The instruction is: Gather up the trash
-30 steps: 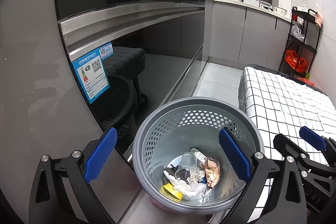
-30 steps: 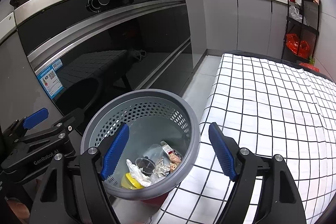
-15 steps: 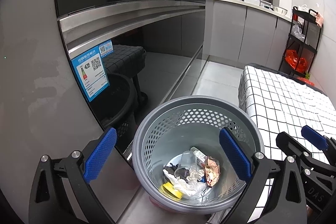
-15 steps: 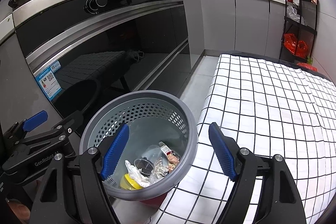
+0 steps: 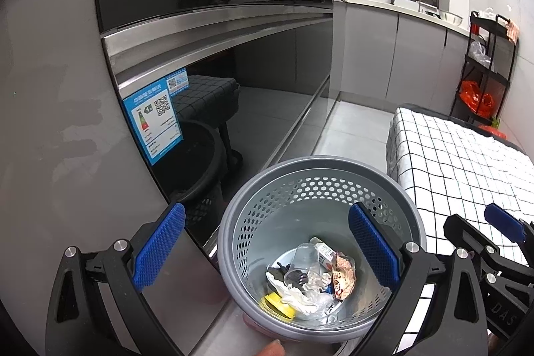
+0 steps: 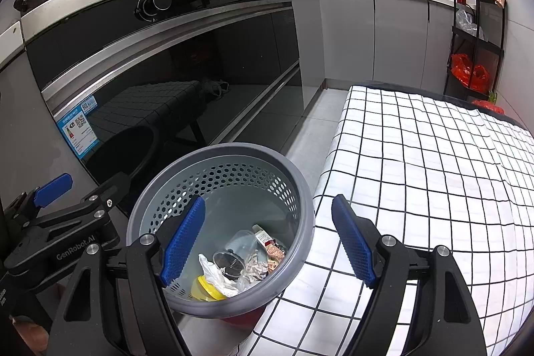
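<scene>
Both spread wide and empty: left tongs point(image 5: 267, 251), right tongs point(image 6: 268, 237). Below them, grey perforated bin point(image 6: 302, 189) beside checkered tabletop point(image 6: 434, 162), holding trash: clear cup point(image 5: 302, 259), yellow lid point(image 5: 278, 302) half buried under crumpled wrappers point(image 5: 343, 274). Bin base hidden, small scraps unreadable.

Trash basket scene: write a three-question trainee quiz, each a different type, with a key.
1. True or false: the gray basket lies tipped on its side.
2. What color is the lid in the basket?
3. The right gripper is: A) open, B) shut on a cup, C) out of view.

Key: 1. False, it stands upright. 2. Yellow. 3. A; the left gripper is open too, and the clear cup lies among the trash.
</scene>
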`<control>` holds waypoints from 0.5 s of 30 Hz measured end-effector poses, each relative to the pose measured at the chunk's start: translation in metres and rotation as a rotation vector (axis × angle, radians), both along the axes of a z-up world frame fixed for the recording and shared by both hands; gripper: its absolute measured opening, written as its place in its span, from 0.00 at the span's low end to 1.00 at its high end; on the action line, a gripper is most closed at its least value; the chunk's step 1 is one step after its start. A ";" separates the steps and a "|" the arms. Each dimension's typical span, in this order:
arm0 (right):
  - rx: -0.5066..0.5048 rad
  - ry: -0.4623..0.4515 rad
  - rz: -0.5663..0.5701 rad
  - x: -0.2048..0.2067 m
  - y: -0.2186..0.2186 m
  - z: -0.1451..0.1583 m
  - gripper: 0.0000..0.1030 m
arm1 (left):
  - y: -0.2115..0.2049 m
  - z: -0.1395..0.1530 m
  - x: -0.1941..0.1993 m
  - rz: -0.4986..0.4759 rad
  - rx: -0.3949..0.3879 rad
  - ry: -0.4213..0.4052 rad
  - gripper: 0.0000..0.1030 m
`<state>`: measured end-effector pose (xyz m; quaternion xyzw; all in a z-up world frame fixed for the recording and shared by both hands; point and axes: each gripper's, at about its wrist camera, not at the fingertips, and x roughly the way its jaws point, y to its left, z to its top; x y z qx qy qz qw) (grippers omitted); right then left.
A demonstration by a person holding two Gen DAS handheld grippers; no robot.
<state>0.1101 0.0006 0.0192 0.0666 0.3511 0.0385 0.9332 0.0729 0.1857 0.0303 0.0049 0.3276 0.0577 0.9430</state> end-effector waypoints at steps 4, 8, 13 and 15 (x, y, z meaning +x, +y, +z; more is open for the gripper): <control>0.001 -0.001 0.001 0.000 0.001 0.000 0.73 | 0.000 0.000 -0.001 0.000 0.002 -0.001 0.94; -0.001 -0.002 0.000 0.000 0.002 0.001 0.73 | -0.002 0.000 -0.001 -0.006 0.015 0.001 0.94; -0.002 -0.002 0.002 0.000 0.002 0.001 0.73 | -0.003 0.000 0.000 -0.006 0.016 0.002 0.94; -0.002 -0.002 0.001 0.000 0.002 0.001 0.73 | -0.004 0.000 -0.001 -0.006 0.018 0.000 0.94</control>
